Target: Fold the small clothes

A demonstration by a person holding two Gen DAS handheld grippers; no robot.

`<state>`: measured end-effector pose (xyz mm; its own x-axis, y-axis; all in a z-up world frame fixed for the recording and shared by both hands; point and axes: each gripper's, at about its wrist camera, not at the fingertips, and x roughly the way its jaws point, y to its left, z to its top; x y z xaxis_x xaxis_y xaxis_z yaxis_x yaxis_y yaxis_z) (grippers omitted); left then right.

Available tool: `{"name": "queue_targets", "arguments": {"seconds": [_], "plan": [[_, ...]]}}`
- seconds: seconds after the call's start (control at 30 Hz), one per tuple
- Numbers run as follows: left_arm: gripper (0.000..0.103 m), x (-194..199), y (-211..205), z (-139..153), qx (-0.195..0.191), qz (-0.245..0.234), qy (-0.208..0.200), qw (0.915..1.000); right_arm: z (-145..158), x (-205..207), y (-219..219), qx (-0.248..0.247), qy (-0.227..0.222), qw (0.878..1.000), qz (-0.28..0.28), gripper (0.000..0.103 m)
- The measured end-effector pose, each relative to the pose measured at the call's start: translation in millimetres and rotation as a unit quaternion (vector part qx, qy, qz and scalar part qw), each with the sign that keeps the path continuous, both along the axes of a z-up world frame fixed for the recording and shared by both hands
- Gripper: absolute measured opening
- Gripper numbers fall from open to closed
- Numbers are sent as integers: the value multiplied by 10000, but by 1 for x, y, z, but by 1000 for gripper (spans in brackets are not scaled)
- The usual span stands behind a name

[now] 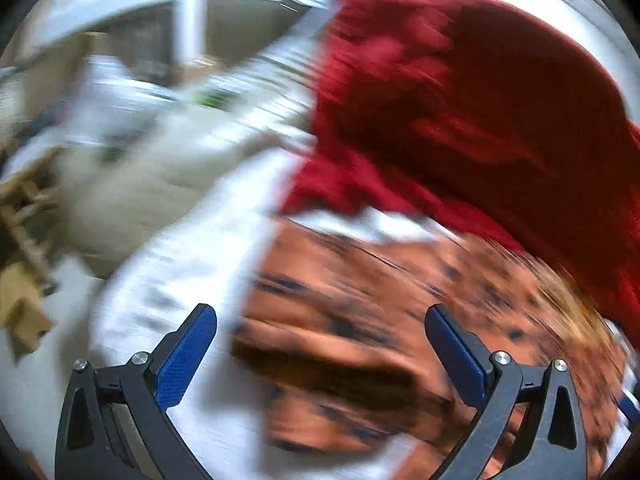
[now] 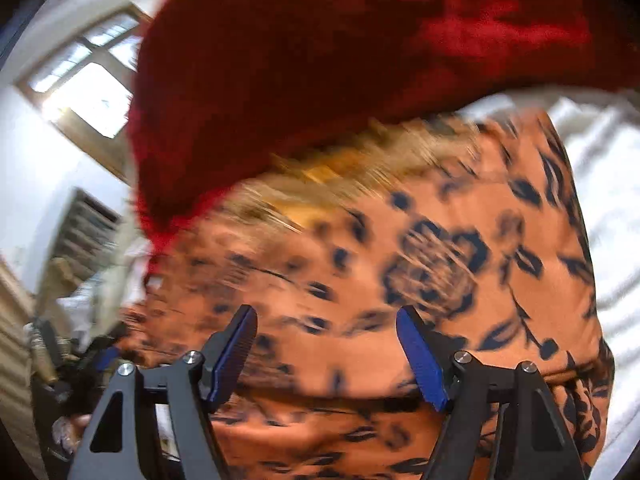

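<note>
An orange garment with a dark floral print (image 2: 460, 264) lies on a white sheet (image 2: 600, 184); it also shows in the left wrist view (image 1: 360, 300), blurred. A red fuzzy cloth (image 2: 320, 60) lies beyond it and overlaps its far edge, seen in the left wrist view (image 1: 480, 100) too. My left gripper (image 1: 320, 316) is open and empty just above the orange garment's left part. My right gripper (image 2: 326, 316) is open and empty over the garment's middle. Both views are motion-blurred.
The white sheet (image 1: 180, 280) extends left of the garment. Cardboard pieces (image 1: 24, 240) and blurred clutter lie at the far left. A window (image 2: 84, 80) and a radiator (image 2: 84, 232) are on the wall at left in the right wrist view.
</note>
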<state>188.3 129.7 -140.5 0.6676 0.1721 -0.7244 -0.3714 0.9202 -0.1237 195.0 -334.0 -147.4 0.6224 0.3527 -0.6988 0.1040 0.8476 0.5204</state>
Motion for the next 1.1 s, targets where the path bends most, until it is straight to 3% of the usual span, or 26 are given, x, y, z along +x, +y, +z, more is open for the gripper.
{"name": "queue_targets", "arguments": {"seconds": [0.03, 0.17, 0.23, 0.37, 0.43, 0.57, 0.73, 0.77, 0.87, 0.93, 1.0, 1.07, 1.1], "plan": [[103, -5, 21, 3, 40, 347, -58, 9994, 5, -2, 1, 59, -84, 9999, 43, 75], [103, -21, 64, 0, -429, 706, -54, 9966, 1, 2, 16, 270, 4, 9993, 257, 75], [103, -27, 69, -2, -528, 640, -27, 9966, -5, 3, 17, 259, 90, 9992, 296, 75], [103, -37, 61, -12, -1100, 162, 207, 9936, -16, 6, 23, 452, 238, 9980, 370, 75], [103, -41, 44, -15, -1141, -68, 327, 9929, -16, 4, 26, 516, 265, 9974, 427, 75], [103, -47, -6, -18, -662, -790, 527, 9933, -13, 4, 32, 474, 289, 9972, 503, 75], [103, -56, -55, -21, 818, -1170, 504, 9885, -7, 1, 32, 510, 213, 9971, 513, 75], [103, -53, -60, -22, 949, -1194, 504, 9870, -6, 1, 30, 548, 205, 9971, 492, 75], [103, -41, -74, -28, 1063, -1385, 521, 9833, -5, -1, 26, 615, 195, 9970, 431, 75], [103, -27, -78, -39, 1224, -1294, 758, 9811, -4, -2, 22, 659, 194, 9970, 369, 75], [103, -13, -75, -49, 1126, -1253, 878, 9818, -3, -4, 20, 679, 167, 9970, 341, 75], [89, -4, -69, -55, 728, -1317, 1029, 9832, -2, -5, 19, 666, 137, 9971, 336, 75], [66, -3, -66, -56, 428, -1421, 988, 9840, -2, -5, 19, 655, 122, 9972, 338, 75]]}}
